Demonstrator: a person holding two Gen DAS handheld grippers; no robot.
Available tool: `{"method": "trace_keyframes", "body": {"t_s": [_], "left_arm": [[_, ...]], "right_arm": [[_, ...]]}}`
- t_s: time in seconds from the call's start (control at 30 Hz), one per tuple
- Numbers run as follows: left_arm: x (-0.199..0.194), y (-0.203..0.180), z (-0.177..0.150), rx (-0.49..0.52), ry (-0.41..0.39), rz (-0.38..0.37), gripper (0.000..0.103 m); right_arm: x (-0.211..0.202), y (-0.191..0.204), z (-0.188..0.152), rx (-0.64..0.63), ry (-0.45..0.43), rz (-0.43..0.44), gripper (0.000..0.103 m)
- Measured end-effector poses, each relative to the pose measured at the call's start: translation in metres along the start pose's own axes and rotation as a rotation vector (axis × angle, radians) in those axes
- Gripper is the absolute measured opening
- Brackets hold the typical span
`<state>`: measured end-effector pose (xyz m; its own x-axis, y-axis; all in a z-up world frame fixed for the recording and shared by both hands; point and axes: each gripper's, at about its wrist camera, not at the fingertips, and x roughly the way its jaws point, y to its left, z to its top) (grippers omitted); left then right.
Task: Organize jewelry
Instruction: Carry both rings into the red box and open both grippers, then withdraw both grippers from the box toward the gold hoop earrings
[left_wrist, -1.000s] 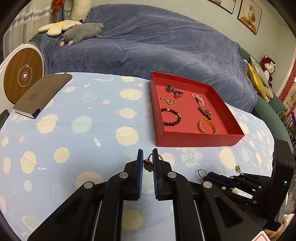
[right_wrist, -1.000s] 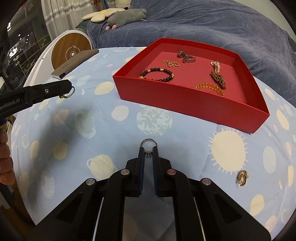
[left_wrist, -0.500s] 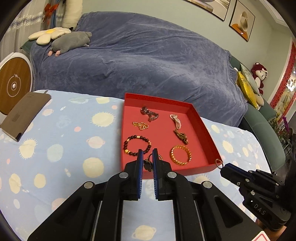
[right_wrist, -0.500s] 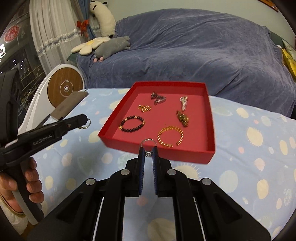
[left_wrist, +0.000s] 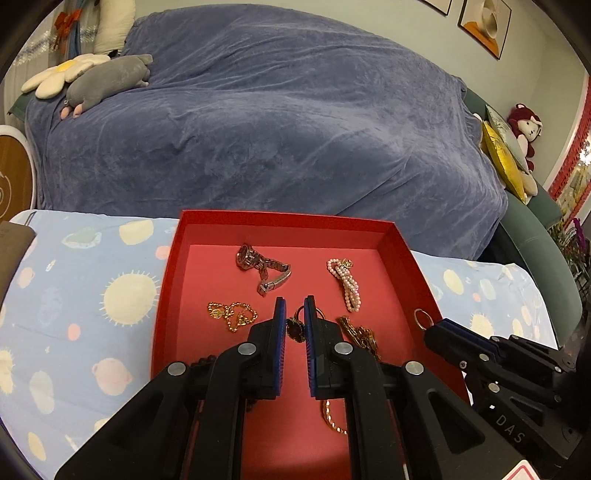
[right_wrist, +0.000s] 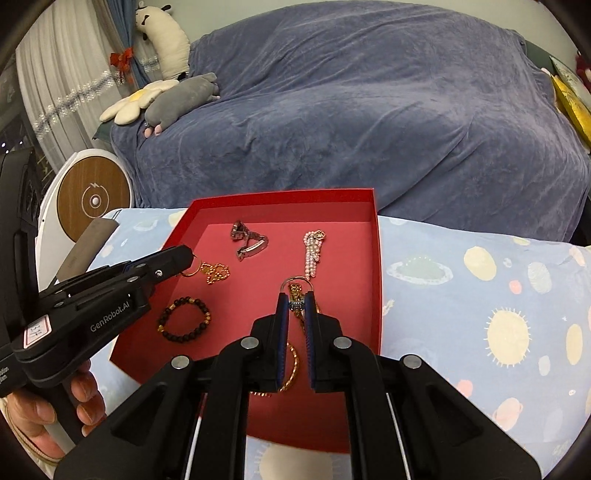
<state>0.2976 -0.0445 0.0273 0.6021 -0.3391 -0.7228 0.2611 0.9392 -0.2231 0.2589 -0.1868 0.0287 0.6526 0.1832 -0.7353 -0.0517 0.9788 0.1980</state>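
So both grippers were hanging over the red tray (left_wrist: 166, 295) with a ring pinched in each. Left gripper (left_wrist: 294, 325) was clamped on the dark-stone ring (left_wrist: 295, 328), over the middle of the tray floor, between the gold chain (left_wrist: 232, 315) and the pearl bracelet (left_wrist: 347, 284). Right gripper (right_wrist: 295, 306) was clamped on the silver ring (right_wrist: 296, 282), out toward the tray's right wall. Bare red floor lay straight below both, so I figured the drop was just down, left one nearer centre.

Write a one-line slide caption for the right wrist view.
Right tool holds a silver ring over the red tray while the left tool brings a gold ring.
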Motion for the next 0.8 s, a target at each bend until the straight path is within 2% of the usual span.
{"method": "trace_keyframes", "body": {"t_s": [0.2, 0.37, 0.43, 0.57, 0.8], "left_arm": [[0.035, 0.001, 0.004, 0.002, 0.053, 0.017, 0.008], [0.046, 0.005, 0.003, -0.015, 0.090, 0.030, 0.010], [0.043, 0.005, 0.002, -0.013, 0.079, 0.032, 0.012], [0.022, 0.002, 0.002, -0.005, 0.030, 0.068, 0.048], [-0.043, -0.008, -0.019, 0.023, -0.012, 0.065, 0.048]], "right_arm": [[0.036, -0.008, 0.006, 0.017, 0.037, -0.024, 0.008], [0.042, -0.013, 0.009, 0.023, 0.041, -0.046, 0.011], [0.034, -0.015, 0.008, 0.027, 0.023, -0.050, 0.016], [0.008, -0.017, 0.005, 0.032, -0.001, -0.029, 0.016], [-0.066, -0.015, -0.032, 0.021, -0.009, -0.001, 0.021]]}}
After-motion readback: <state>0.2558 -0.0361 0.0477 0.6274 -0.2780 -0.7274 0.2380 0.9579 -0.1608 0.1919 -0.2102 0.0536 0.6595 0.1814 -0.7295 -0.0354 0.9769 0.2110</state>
